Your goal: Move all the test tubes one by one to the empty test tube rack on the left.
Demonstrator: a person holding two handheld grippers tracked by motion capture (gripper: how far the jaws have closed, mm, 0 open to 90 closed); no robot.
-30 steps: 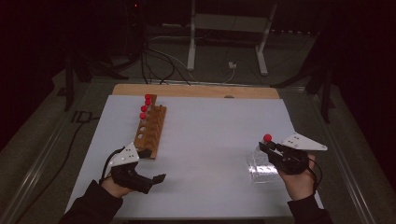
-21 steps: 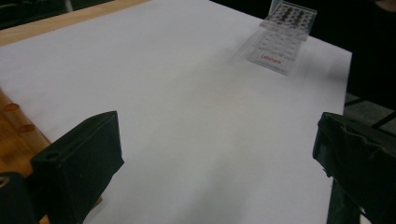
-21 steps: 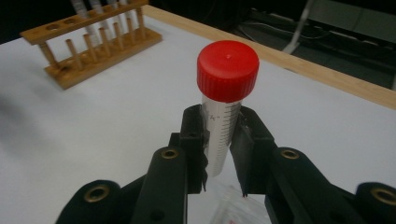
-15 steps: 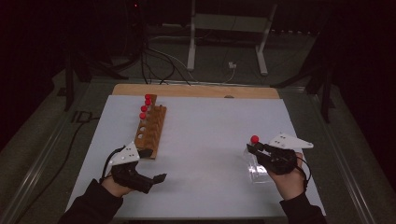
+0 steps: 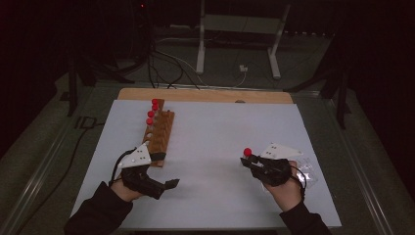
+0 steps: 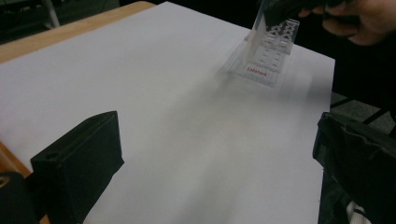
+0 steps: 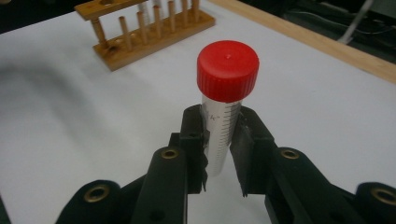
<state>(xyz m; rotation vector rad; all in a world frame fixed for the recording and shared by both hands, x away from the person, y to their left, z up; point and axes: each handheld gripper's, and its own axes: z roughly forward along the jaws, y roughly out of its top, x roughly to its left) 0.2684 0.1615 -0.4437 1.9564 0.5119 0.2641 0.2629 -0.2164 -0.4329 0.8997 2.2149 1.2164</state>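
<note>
My right gripper (image 5: 249, 161) (image 7: 219, 149) is shut on a clear graduated tube (image 7: 218, 140) with a red cap (image 5: 247, 152) (image 7: 227, 70). It holds the tube upright above the white table, right of centre. A wooden tube rack (image 5: 160, 133) (image 7: 149, 28) lies at the left, with several red-capped tubes (image 5: 152, 111) at its far end. My left gripper (image 5: 165, 170) (image 6: 215, 168) rests at the rack's near end, open, with nothing between its jaws.
A clear plastic rack (image 5: 307, 172) (image 6: 270, 51) stands just right of the right hand (image 5: 286, 188). The white mat (image 5: 210, 127) covers a table whose wooden edge (image 5: 205, 94) runs along the back. Cables and stand legs lie on the dark floor beyond.
My right gripper has carried the red-capped tube leftward and slightly down, away from the clear plastic rack. The left gripper has stayed in place.
</note>
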